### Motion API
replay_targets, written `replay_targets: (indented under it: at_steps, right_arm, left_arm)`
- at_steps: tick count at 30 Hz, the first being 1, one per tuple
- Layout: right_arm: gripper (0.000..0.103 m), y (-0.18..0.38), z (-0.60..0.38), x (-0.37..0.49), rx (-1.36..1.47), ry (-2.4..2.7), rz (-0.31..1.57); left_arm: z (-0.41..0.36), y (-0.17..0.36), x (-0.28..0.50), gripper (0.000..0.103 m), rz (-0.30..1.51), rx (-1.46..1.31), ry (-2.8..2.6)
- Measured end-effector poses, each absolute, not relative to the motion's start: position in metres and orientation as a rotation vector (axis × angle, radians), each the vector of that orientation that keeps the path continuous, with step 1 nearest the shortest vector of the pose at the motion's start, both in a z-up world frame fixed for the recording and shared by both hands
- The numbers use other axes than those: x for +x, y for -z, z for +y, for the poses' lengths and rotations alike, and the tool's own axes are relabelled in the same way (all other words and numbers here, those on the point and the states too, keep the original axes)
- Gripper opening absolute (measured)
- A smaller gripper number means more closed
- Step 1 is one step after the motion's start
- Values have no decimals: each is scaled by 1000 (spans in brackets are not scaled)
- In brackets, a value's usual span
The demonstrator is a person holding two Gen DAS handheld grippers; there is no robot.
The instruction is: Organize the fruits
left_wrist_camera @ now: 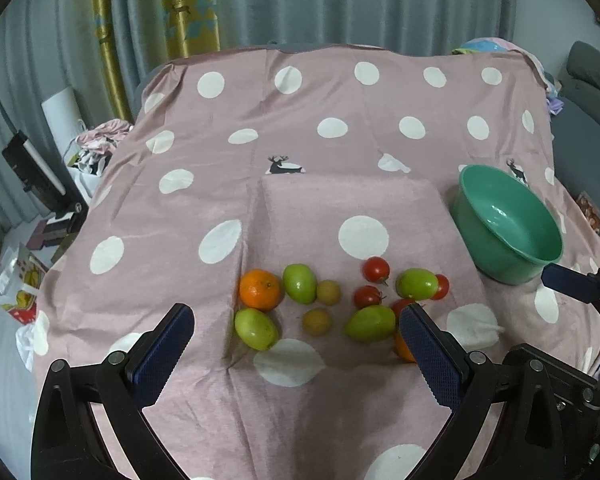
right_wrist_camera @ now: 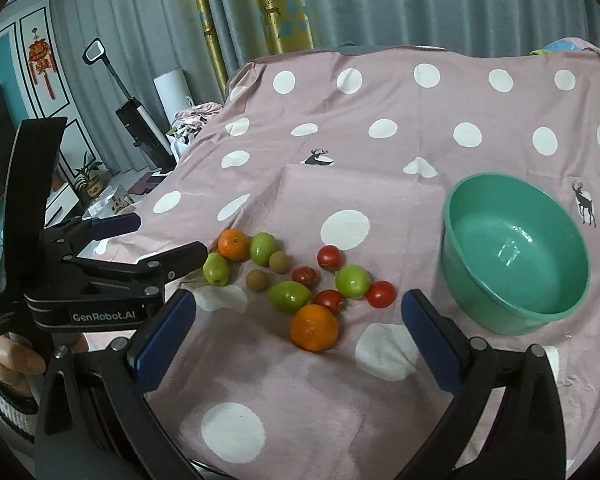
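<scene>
Several fruits lie in a cluster on the pink polka-dot cloth (left_wrist_camera: 320, 208): an orange (left_wrist_camera: 260, 289), green fruits (left_wrist_camera: 299, 282), small brown fruits (left_wrist_camera: 328, 292) and red tomatoes (left_wrist_camera: 375, 269). In the right wrist view a second orange (right_wrist_camera: 314, 327) lies nearest, with green fruit (right_wrist_camera: 290, 297) and tomatoes (right_wrist_camera: 381, 294) behind it. An empty green bowl (left_wrist_camera: 508, 224) (right_wrist_camera: 516, 252) stands right of the fruit. My left gripper (left_wrist_camera: 296, 340) is open and empty, just short of the cluster. My right gripper (right_wrist_camera: 298, 328) is open and empty, with the near orange between its fingers' lines.
The left gripper's body (right_wrist_camera: 100, 280) shows at the left of the right wrist view, held by a hand. Curtains (left_wrist_camera: 300, 0) hang behind the table. Clutter and a vacuum (right_wrist_camera: 140, 120) stand on the floor left of the table. A grey sofa (left_wrist_camera: 592, 120) is at right.
</scene>
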State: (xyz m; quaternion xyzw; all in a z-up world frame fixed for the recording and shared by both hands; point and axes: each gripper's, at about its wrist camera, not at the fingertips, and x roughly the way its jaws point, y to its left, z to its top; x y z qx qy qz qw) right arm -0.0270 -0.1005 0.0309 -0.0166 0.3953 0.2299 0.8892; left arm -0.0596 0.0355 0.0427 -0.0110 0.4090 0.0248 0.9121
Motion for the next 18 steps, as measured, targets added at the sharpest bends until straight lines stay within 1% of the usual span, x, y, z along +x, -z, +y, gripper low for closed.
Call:
replay_targets:
  at_steps: [13,18]
  right_arm:
    - [103,-29,-102,-26,-35,-477,820]
    - [103,-23,-106,-23,-24,-472,836]
  left_arm:
    - [31,-42,-56,102,851,-18,-31]
    - [35,-36,-53,102,864,-68,1]
